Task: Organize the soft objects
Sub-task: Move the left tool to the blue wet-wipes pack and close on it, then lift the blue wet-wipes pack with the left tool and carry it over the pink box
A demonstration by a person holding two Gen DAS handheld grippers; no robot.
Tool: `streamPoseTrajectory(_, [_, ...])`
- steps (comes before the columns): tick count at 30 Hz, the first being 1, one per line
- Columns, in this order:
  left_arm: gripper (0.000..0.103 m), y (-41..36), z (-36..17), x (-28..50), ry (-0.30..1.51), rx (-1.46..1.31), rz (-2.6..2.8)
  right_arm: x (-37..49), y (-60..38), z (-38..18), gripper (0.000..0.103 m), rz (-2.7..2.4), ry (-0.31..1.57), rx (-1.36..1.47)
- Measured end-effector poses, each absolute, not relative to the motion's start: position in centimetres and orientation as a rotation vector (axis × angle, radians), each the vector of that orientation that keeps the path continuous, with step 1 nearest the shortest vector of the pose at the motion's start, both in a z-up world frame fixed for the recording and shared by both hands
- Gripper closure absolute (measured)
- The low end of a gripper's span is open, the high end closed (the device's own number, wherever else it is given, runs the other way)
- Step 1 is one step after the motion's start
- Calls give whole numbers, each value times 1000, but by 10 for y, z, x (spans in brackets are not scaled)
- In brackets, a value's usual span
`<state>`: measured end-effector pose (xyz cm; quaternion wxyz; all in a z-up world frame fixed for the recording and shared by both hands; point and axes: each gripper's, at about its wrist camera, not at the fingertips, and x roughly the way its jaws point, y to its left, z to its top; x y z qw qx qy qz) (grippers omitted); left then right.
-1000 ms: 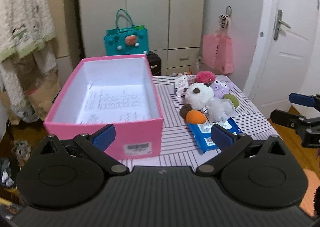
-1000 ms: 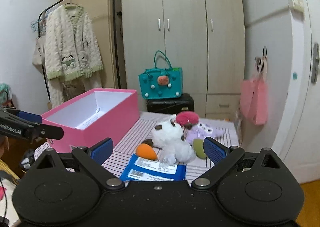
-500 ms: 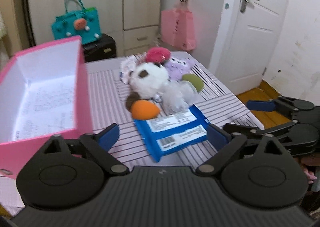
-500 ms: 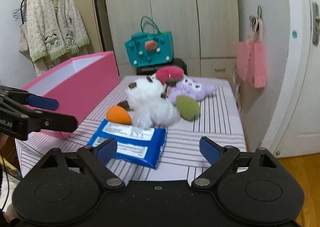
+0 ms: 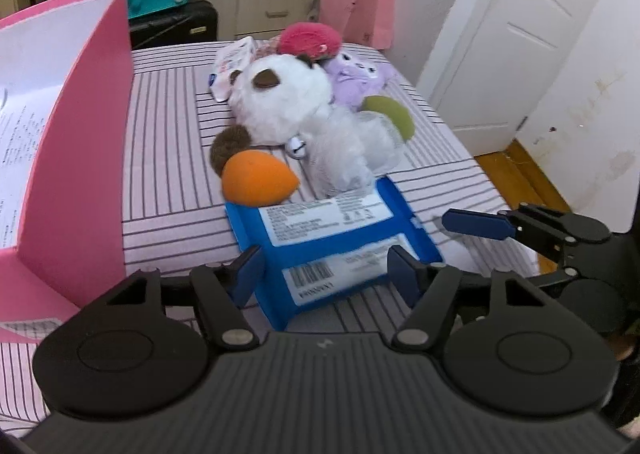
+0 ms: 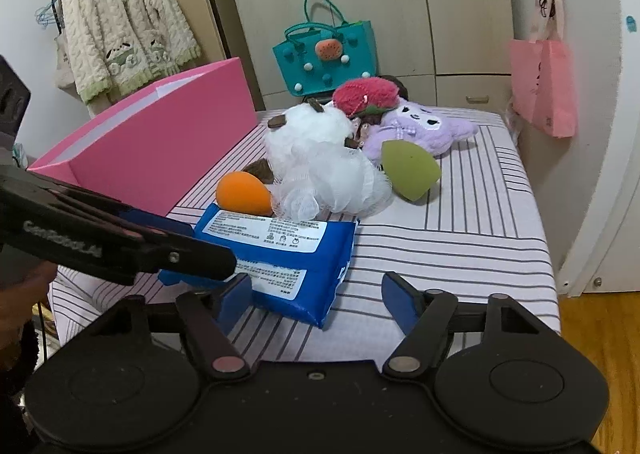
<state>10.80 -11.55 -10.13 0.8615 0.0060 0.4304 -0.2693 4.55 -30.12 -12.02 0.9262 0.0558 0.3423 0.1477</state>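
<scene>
Both of your grippers have swung from the open pink cardboard box (image 5: 76, 142) toward the pile. Your left gripper (image 5: 324, 274) now straddles the blue plastic tissue pack (image 5: 332, 238) at the striped table's (image 6: 460, 238) near edge, jaws wide; your right gripper (image 6: 316, 296) hovers beside it, also spread. Expect a light, squashy, slick wrapper: pinch across its narrow middle.
</scene>
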Motion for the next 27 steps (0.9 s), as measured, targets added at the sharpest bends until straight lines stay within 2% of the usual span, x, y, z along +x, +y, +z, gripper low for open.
streamPoseTrajectory(4, [42,-118,-103,111,889,27,-536,52,-304,-124,37,335,719,123])
streamPoseTrajectory(9, [46,-119,-105,113,883,43,-489,49,-305,-124,62,373,713,132])
streamPoseTrajectory(11, [44,-120,-106,112,868,77,-420,48,-307,-123,77,361,713,128])
streamPoseTrajectory(14, [44,-117,-110,115,880,65,-396,46,-313,-123,89,345,715,149])
streamPoseTrajectory(16, [44,-114,-110,117,893,39,-398,45,-315,-122,93,338,715,145])
streamPoseTrajectory(19, [45,-112,-112,118,908,14,-416,42,-316,-121,94,343,721,135])
streamPoseTrajectory(22, [50,-112,-115,118,924,-15,-461,44,-319,-121,93,345,733,139])
streamPoseTrajectory(23, [53,-113,-116,115,919,-15,-459,46,-321,-121,89,342,735,150])
streamPoseTrajectory(27, [56,-110,-117,112,911,-35,-471,52,-328,-121,83,337,757,191])
